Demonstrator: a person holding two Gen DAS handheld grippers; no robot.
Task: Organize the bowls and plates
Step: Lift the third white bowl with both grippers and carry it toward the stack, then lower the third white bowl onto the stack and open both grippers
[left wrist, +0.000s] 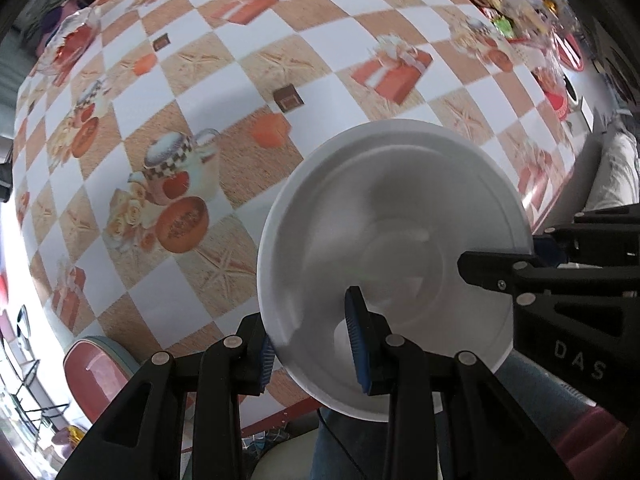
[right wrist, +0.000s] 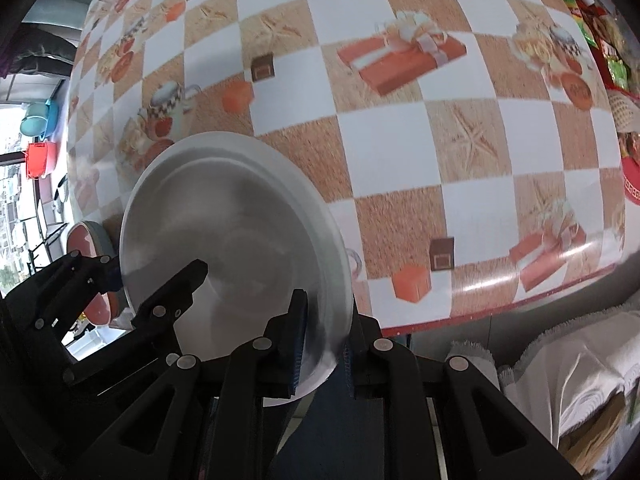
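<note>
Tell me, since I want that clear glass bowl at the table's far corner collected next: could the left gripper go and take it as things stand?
Probably not: the left gripper is shut on the white plate's rim, as is the right gripper. The glass bowl sits unobstructed across the checked tablecloth.

One white plate (left wrist: 400, 216), two grippers, one checkered tablecloth (left wrist: 224, 80), one red stool (left wrist: 100, 372)

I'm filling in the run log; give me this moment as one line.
left gripper: shut on white plate rim | right gripper: shut on opposite rim | plate: held over checkered tablecloth
</note>
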